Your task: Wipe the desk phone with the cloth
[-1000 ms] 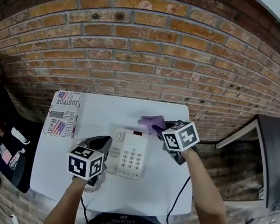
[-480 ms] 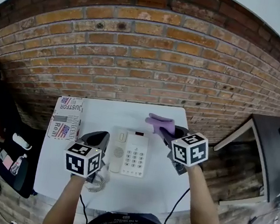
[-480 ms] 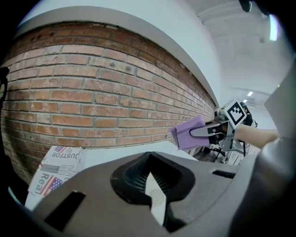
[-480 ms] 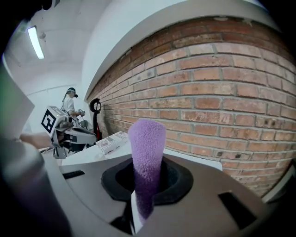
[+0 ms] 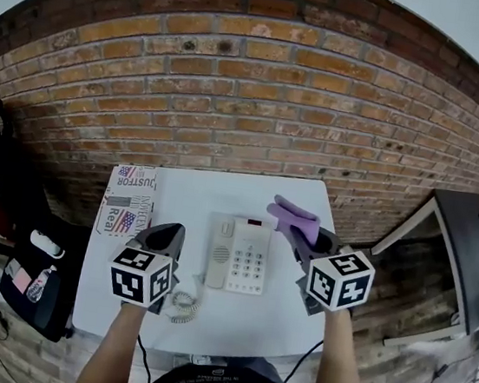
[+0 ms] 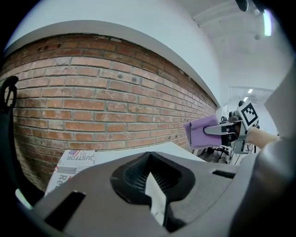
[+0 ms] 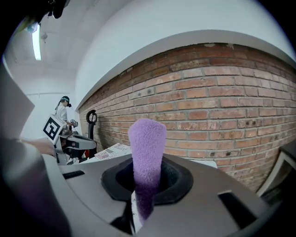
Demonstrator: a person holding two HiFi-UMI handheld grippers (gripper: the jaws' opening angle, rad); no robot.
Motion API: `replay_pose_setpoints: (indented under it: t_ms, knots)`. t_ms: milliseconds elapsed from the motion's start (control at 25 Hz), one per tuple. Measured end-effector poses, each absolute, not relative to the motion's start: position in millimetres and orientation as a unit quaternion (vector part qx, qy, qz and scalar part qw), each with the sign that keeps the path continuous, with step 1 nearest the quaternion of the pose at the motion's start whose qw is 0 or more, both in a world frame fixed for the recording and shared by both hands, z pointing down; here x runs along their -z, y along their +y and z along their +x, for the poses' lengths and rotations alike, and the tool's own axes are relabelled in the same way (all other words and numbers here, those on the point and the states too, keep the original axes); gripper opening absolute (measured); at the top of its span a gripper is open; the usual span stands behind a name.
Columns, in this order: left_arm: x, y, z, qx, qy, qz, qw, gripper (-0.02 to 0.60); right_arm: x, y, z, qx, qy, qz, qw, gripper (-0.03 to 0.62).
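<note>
The white desk phone [image 5: 240,253] lies on the white table [image 5: 275,322], keypad up, with its coiled cord [image 5: 182,302] trailing off its near left corner. My right gripper [image 5: 307,235] is shut on a purple cloth [image 5: 292,216], held in the air just right of the phone's far corner. In the right gripper view the cloth [image 7: 147,143] stands up from between the jaws of the right gripper [image 7: 145,185]. My left gripper [image 5: 161,239] hovers left of the phone. Its jaws are shut with nothing between them in the left gripper view [image 6: 150,173], where the cloth [image 6: 203,132] shows at the right.
A printed box [image 5: 125,199] lies at the table's far left corner. A brick wall [image 5: 249,117] stands right behind the table. A black chair [image 5: 11,200] with small things on it is to the left, and a dark desk [image 5: 475,261] to the right.
The right gripper with the cloth has drawn back toward me and to the right, away from the phone's top. The head view has shifted. The left gripper has stayed beside the phone.
</note>
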State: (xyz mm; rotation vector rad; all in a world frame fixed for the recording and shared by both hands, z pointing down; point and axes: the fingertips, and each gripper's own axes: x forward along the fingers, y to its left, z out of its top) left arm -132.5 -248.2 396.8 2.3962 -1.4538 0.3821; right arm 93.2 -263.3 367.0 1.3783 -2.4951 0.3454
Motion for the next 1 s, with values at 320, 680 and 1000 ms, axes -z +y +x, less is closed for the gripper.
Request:
replay_pose_setpoints:
  t_ms: [320,680,1000]
  knots:
    - [-405.2,-229.8,-150.4,-0.125,-0.504,0.840,0.155,0.006,-375.6,-233.0,81.9,-0.109,-0.848,0.505,0.114,0.044]
    - [-408.9,-227.3,-153.6,-0.121,-0.495,0.846,0.155,0.006,-376.4,-221.5,76.3,-0.106,-0.843,0.514,0.123,0.044]
    - [-410.4,-229.5,-149.6,-0.121,-0.484,0.852,0.158,0.006,-376.0,-219.4,74.4,-0.108,-0.842,0.513,0.127,0.044]
